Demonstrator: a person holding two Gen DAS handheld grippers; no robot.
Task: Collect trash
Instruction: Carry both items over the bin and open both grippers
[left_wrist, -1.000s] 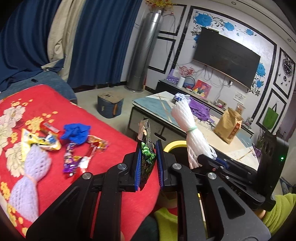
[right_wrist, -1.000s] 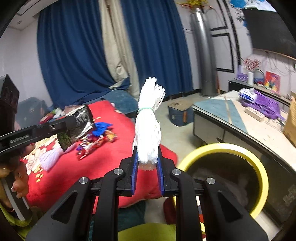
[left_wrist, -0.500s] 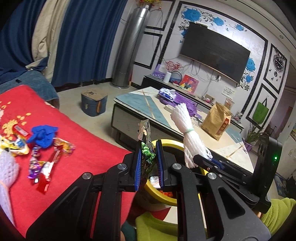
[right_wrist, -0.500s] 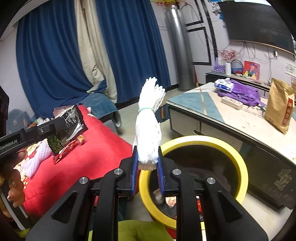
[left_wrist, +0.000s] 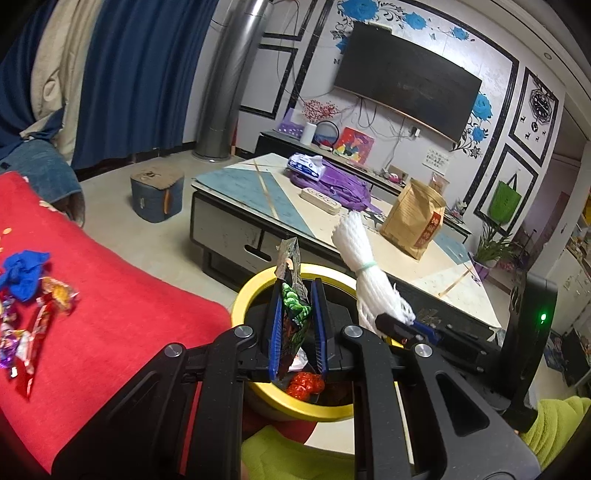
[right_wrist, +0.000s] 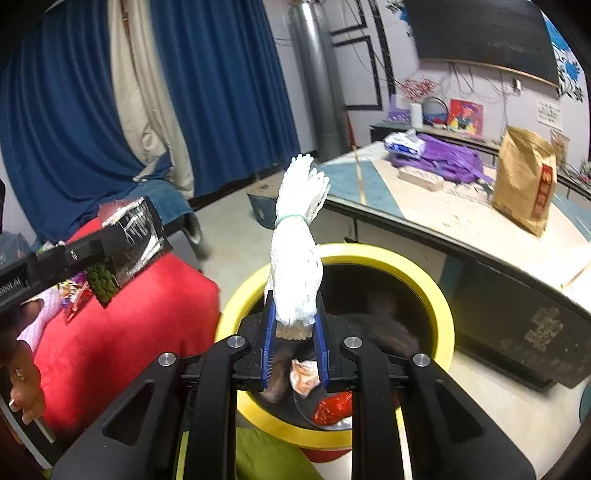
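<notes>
Both tools, left (left_wrist: 295, 325) and right (right_wrist: 294, 334), over bin rim (right_wrist: 439, 295).

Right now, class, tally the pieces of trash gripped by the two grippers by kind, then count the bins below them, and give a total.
Snack wrapper, shut in the left gripper: 1
White foam fruit net, shut in the right gripper: 1
Yellow-rimmed bin, below both: 1
Total: 3
</notes>
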